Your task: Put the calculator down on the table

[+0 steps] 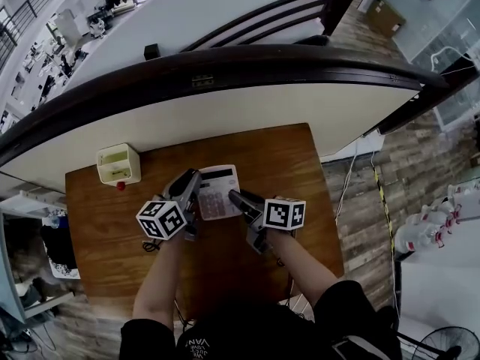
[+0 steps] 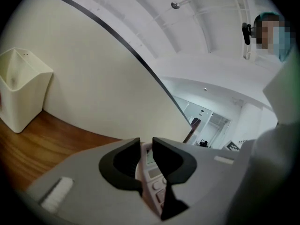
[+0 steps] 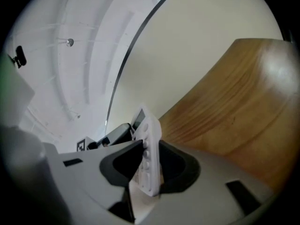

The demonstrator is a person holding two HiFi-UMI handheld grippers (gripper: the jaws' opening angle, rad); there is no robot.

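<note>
A white calculator [image 1: 219, 193] is held over the middle of a brown wooden desk [image 1: 292, 163]. The left hand-held gripper [image 2: 146, 143] is clamped on its left edge and the right hand-held gripper [image 3: 150, 145] on its right edge; whether its underside touches the wood cannot be told. A cream open-topped box [image 1: 118, 163] is seen near the desk's far left corner, with a small red thing [image 1: 121, 186] just beside it.
</note>
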